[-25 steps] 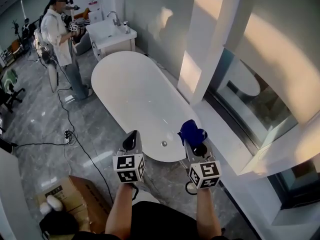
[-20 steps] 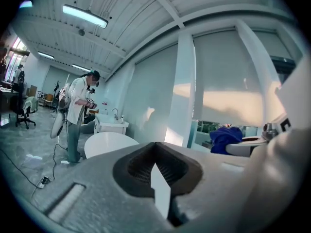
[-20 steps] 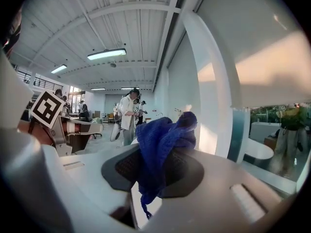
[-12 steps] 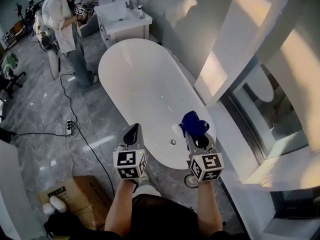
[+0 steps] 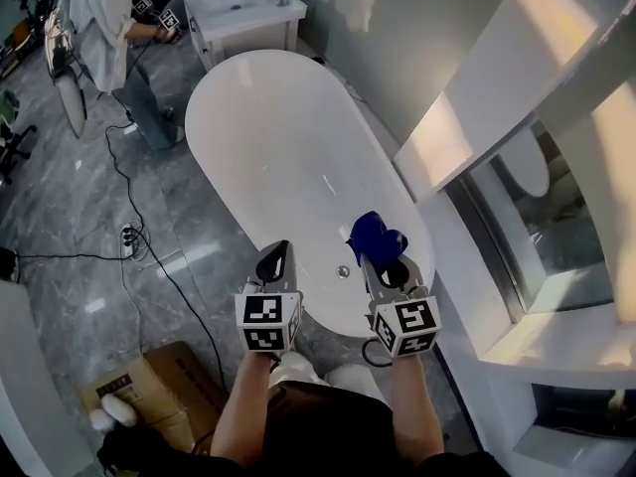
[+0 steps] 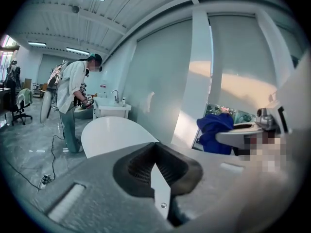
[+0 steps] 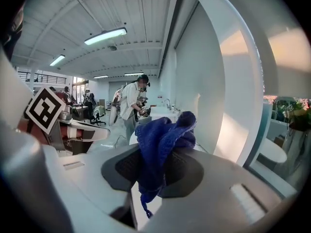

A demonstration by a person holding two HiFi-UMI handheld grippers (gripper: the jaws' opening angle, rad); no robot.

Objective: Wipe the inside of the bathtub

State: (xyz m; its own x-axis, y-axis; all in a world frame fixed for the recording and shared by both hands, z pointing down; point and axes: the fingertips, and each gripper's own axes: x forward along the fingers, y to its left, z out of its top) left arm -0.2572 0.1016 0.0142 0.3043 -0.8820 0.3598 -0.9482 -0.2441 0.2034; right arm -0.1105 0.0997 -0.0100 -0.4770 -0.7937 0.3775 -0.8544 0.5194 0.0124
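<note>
Right tool (image 5: pixel 384 264) pinches a blue cloth (image 5: pixel 375 237), likely soft and limp, mid-bunch. Left tool (image 5: pixel 273 262) is pressed together, empty.

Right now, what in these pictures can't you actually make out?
- Bathtub, near rim: head view, partly covered by the blue cloth, left claw and right claw.
- Items on the sink counter: head view, too small, at the top edge.
- Other person, head: head view, cut off by top edge.
- Cardboard box, print: head view, too small.
</note>
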